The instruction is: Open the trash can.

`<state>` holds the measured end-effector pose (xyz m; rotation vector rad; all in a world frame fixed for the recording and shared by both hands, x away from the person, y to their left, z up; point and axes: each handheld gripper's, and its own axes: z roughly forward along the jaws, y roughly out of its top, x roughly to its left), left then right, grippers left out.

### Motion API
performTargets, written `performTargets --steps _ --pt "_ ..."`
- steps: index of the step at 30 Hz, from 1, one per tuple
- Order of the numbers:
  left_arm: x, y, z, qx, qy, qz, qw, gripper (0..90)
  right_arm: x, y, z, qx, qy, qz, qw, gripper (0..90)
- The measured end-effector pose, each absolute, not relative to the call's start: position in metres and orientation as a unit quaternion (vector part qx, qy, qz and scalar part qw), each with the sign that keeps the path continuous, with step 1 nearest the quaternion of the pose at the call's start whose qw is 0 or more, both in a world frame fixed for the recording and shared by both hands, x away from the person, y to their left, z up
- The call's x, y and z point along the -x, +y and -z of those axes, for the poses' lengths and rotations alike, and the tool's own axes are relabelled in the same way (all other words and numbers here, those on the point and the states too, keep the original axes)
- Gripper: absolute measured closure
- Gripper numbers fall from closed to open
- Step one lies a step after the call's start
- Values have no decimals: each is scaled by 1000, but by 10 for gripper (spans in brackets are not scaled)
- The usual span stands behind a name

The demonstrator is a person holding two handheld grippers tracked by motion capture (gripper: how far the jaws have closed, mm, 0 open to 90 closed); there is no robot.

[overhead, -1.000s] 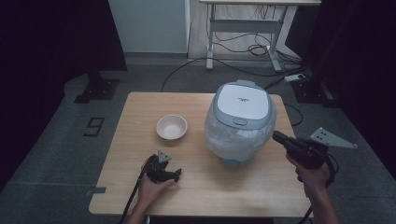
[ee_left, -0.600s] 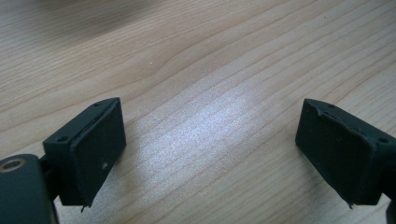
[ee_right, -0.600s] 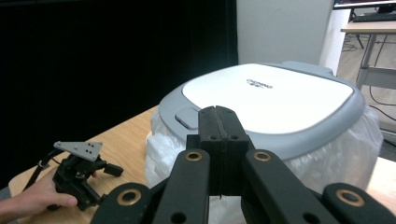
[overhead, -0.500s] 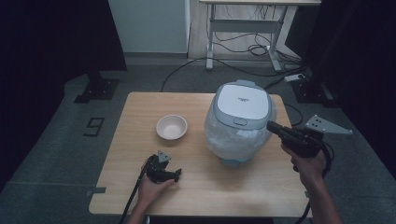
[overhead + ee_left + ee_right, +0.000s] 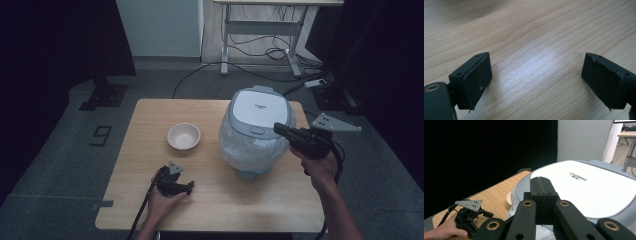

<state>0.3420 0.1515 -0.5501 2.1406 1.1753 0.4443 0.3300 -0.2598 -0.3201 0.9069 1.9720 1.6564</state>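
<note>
Right gripper (image 5: pixel 278 129) jaws pressed together, empty, at rice cooker (image 5: pixel 257 131) lid's near-right edge. Step: approach to lid latch (image 5: pixel 257 130). Next: press it squarely. Left gripper (image 5: pixel 189 186) wide open, empty, resting on table (image 5: pixel 150 115).

One rice cooker (image 5: pixel 256 131) stands on the one wooden counter (image 5: pixel 215 200), and one white bowl (image 5: pixel 183 136) sits beside it. Two hand-held grippers are present: the left hand-held gripper (image 5: pixel 189 187) and the right hand-held gripper (image 5: pixel 276 128). One metal-framed desk (image 5: pixel 265 30) stands behind.
</note>
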Motion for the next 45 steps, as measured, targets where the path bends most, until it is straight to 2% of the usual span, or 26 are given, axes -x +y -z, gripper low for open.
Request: performTargets --steps 22,45 --pt "-342 152 550 -816 448 -169 324 90 -356 -221 335 -326 738 -562 182 897" --pt "-341 151 550 -816 447 -170 324 98 -364 -222 345 -345 734 -556 181 900"
